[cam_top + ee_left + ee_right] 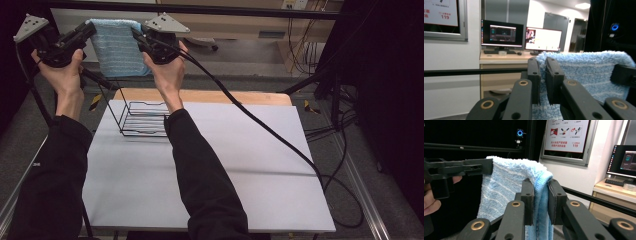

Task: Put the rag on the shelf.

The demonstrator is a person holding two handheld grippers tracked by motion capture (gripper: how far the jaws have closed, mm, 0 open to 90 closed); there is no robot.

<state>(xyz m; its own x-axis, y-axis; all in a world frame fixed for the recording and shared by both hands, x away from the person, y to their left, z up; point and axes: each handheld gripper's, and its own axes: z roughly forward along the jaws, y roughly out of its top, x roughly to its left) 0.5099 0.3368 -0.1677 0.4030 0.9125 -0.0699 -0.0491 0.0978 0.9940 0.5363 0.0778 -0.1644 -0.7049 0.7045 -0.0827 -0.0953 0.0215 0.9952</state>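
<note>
High view: we see left gripper (pixel 90 26) and right gripper (pixel 136 35) each pinching a top corner of the blue towel (pixel 116 47).

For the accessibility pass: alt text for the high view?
Two hands hold a light blue towel stretched between the left gripper and right gripper, raised beyond a white table. A black wire rack stands below.
</note>
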